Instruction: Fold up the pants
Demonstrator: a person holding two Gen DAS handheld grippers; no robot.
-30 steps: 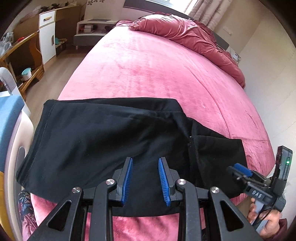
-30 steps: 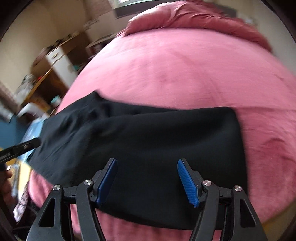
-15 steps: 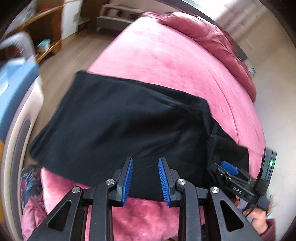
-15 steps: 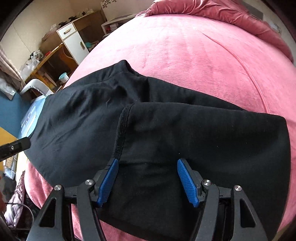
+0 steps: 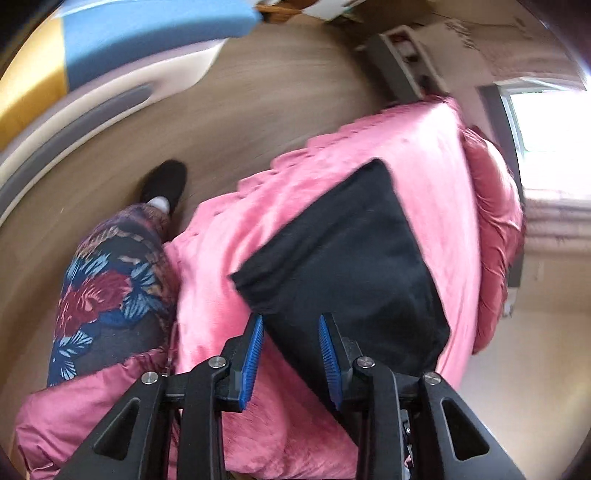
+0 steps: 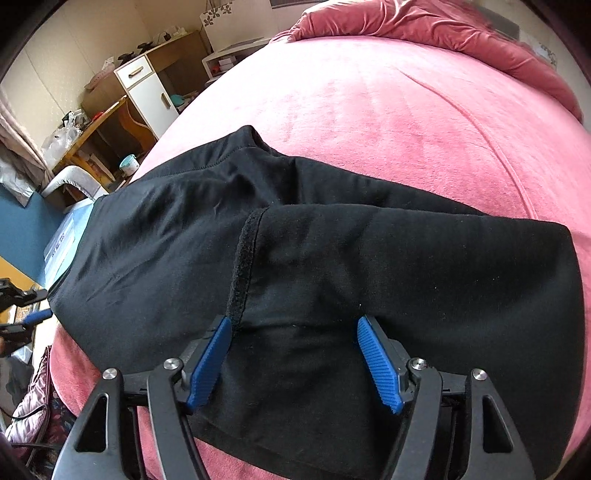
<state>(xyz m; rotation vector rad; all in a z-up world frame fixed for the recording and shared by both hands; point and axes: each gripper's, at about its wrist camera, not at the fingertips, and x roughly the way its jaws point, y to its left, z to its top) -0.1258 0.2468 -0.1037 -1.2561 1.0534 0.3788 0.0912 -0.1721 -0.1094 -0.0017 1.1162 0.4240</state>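
The black pants (image 6: 332,266) lie folded on the pink bed (image 6: 388,110), one end lapped over the rest with its hem band (image 6: 242,266) showing. My right gripper (image 6: 295,354) is open and empty, low over the near edge of the lapped end. My left gripper (image 5: 290,350) is open and empty, turned sideways at the left end of the pants (image 5: 351,258), near their corner. The left gripper also shows at the left edge of the right wrist view (image 6: 22,317).
A crumpled dark pink duvet (image 6: 443,26) lies at the head of the bed. A white cabinet (image 6: 147,92) and wooden desk (image 6: 92,136) stand left of the bed. My floral-trousered leg (image 5: 110,288) and black shoe (image 5: 164,182) stand on the wooden floor beside the bed.
My left gripper has swung left and rolled, now seeing floor and my leg. My right gripper has come down closer over the folded end. Both stayed open.
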